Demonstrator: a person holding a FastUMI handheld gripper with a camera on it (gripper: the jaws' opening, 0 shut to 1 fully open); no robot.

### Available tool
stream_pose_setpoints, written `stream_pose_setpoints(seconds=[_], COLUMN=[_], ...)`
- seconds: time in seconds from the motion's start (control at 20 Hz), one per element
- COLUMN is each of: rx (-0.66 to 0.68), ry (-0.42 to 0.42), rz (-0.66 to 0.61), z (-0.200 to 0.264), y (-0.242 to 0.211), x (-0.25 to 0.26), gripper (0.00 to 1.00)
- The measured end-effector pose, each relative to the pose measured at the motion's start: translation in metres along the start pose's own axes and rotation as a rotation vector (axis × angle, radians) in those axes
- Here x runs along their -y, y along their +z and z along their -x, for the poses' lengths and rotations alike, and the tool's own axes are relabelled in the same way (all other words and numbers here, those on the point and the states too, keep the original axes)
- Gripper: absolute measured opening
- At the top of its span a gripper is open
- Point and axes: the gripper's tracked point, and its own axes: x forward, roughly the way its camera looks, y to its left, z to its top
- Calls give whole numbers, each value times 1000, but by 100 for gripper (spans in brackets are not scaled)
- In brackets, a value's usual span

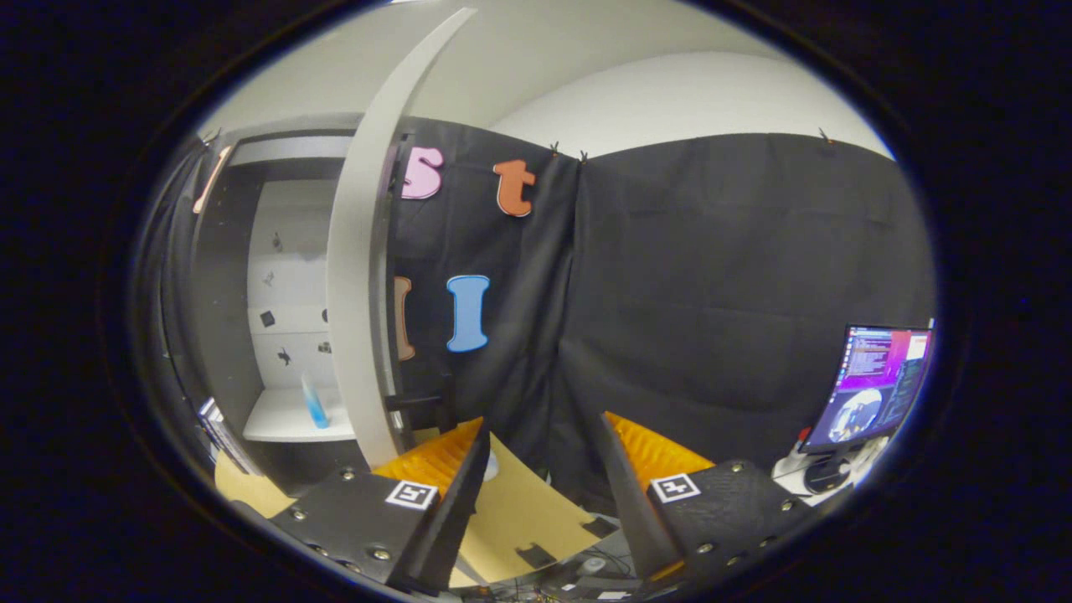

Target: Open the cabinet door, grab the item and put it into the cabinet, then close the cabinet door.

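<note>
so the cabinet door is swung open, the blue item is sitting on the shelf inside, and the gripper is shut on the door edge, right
Not quite: the gripper is not shut on the door edge. In the gripper view its fingers stand open with nothing between them, and the door lies ahead of the left finger. The rest holds: the door is swung open, and the blue item sits on the shelf inside the cabinet.

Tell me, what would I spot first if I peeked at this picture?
First, the tall white cabinet door standing open, edge-on, just beyond the left finger. Past it, a small blue bottle stands on the white shelf inside the cabinet. The gripper is open with nothing between its fingers, above a tan cardboard sheet, and a glowing computer screen sits off to the right.
</note>
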Motion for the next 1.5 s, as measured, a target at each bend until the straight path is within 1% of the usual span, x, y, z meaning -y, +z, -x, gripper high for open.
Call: stream_pose_setpoints(seconds=[0.15, 0.3, 0.4, 0.8, 1.0, 1.05, 1.25, 1.5], rx=[-8, -15, -30, -62, -69, -69, -78, -69], ry=[55, 131, 184, 471, 629, 656, 737, 797], rz=[-18, -17, -19, -50, -69, -73, -79, -81], z=[2, 19, 29, 46, 43, 38, 19, 3], y=[-4, -5, -5, -5, -5, -5, -10, -8], x=[-11, -43, -56, -135, -196, -202, -255, -304], gripper=[78, 78, 78, 78, 78, 78, 79, 79])
